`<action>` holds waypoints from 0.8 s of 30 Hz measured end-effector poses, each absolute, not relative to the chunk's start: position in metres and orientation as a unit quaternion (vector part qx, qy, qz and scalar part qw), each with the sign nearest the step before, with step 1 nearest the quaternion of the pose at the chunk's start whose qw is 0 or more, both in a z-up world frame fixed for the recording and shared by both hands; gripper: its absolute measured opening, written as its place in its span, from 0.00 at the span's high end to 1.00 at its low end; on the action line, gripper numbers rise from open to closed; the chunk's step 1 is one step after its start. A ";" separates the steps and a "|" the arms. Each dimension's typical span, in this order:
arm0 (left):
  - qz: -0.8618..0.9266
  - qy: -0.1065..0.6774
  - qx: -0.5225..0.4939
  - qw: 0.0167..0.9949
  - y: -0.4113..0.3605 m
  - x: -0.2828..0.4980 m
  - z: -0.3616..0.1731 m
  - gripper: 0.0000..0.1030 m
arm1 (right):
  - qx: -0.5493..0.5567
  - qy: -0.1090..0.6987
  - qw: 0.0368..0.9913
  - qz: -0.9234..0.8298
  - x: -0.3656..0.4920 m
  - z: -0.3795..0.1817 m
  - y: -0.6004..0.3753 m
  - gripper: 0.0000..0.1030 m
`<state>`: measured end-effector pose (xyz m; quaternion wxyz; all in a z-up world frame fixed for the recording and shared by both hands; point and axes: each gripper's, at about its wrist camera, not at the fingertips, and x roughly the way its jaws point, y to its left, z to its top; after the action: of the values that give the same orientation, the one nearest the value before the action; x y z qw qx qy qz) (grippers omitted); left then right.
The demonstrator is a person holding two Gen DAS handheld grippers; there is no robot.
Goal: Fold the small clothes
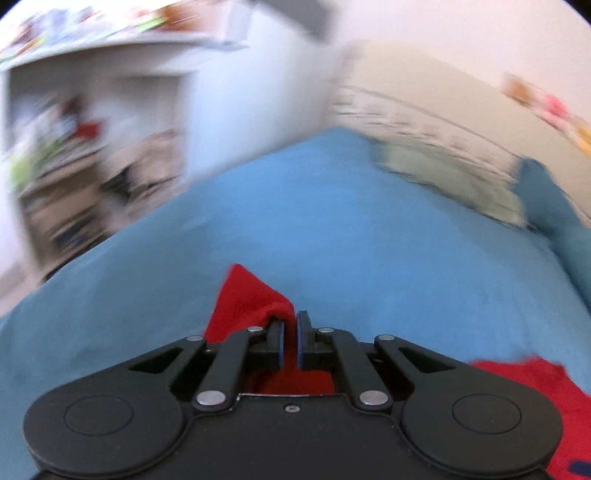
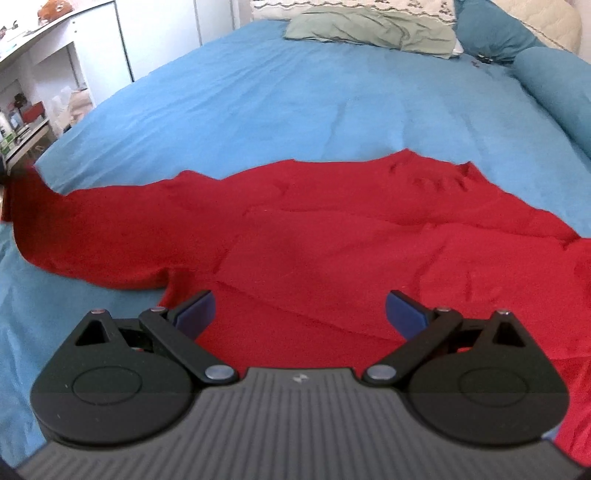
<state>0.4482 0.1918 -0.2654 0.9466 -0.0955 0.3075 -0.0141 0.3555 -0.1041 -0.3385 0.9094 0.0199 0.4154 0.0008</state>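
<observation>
A small red garment lies spread on the blue bed cover, one sleeve stretched out to the far left and lifted at its end. My left gripper is shut on the end of that red sleeve, which bunches up over its left finger; more red cloth shows at the lower right. The left wrist view is blurred by motion. My right gripper is open and empty, hovering over the garment's near body with its blue pads wide apart.
A grey-green pillow and patterned pillows lie at the head of the bed. Teal cushions line the right side. A white desk and shelves with clutter stand off the bed's left edge.
</observation>
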 end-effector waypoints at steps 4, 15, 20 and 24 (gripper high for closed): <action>-0.121 0.295 -0.057 0.946 0.104 0.449 -0.242 0.95 | 0.031 0.413 0.910 -0.018 0.351 -0.336 -0.129 0.00; -0.264 0.418 0.010 0.869 -0.083 0.426 -0.326 0.95 | 0.040 0.425 0.901 -0.081 0.318 -0.339 -0.229 0.00; -0.255 0.451 0.036 0.855 -0.099 0.420 -0.357 0.94 | 0.038 0.436 0.895 -0.089 0.306 -0.354 -0.262 0.00; -0.255 0.453 0.036 0.853 -0.101 0.420 -0.350 0.93 | 0.040 0.438 0.894 -0.085 0.303 -0.355 -0.272 0.00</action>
<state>0.4196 -0.1006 -0.3497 0.8535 0.0359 0.4531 -0.2550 0.3033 -0.2723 -0.3549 0.8938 0.0402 0.4383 -0.0853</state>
